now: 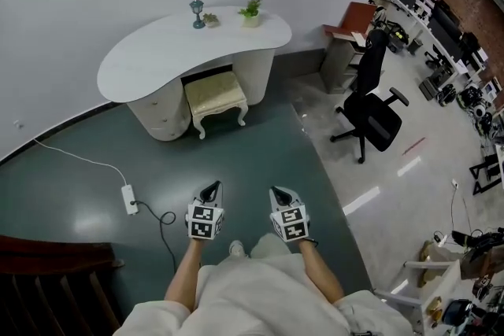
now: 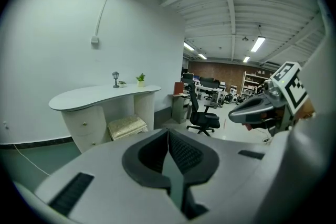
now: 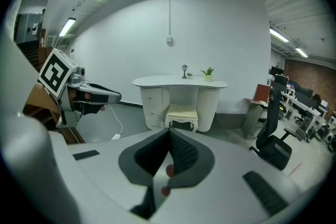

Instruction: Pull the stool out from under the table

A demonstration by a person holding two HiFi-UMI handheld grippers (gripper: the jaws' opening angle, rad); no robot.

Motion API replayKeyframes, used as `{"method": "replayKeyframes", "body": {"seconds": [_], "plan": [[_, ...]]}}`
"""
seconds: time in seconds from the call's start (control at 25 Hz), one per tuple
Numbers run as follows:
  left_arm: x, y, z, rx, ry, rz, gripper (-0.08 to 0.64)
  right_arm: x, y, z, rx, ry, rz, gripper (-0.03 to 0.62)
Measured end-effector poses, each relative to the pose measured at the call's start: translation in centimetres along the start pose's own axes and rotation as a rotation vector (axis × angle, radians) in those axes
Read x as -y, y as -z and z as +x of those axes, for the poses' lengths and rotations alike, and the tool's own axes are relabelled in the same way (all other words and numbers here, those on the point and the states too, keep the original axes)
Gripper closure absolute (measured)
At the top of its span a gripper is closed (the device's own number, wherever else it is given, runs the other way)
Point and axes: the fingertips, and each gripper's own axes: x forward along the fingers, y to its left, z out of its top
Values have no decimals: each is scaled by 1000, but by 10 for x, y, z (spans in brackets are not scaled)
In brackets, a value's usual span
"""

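A cream stool (image 1: 215, 96) with a padded seat and carved legs stands half tucked under a white curved table (image 1: 189, 47) against the far wall. It also shows small in the left gripper view as the stool (image 2: 126, 126) and in the right gripper view as the stool (image 3: 182, 113). My left gripper (image 1: 211, 190) and right gripper (image 1: 279, 193) hang side by side near my body, well short of the stool. Both have their jaws closed together with nothing between them. Neither touches anything.
A small lamp (image 1: 197, 13) and a potted plant (image 1: 250, 11) sit on the table. A black office chair (image 1: 370, 102) stands to the right. A white power strip (image 1: 129, 198) with cables lies on the green floor at the left. Dark wooden furniture (image 1: 55, 279) is at the lower left.
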Motion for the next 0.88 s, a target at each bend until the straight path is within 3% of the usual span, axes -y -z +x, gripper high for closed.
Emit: {"method": "replayKeyframes", "body": {"seconds": [0.4,0.88], "plan": [[-40,-12,87,-66,-36,-24,548,52,-19,93,-32,-67,15,595],[-115,-59,222,-133,-222,-170,548,158,-85,241,-93,-203,-15,595]]}}
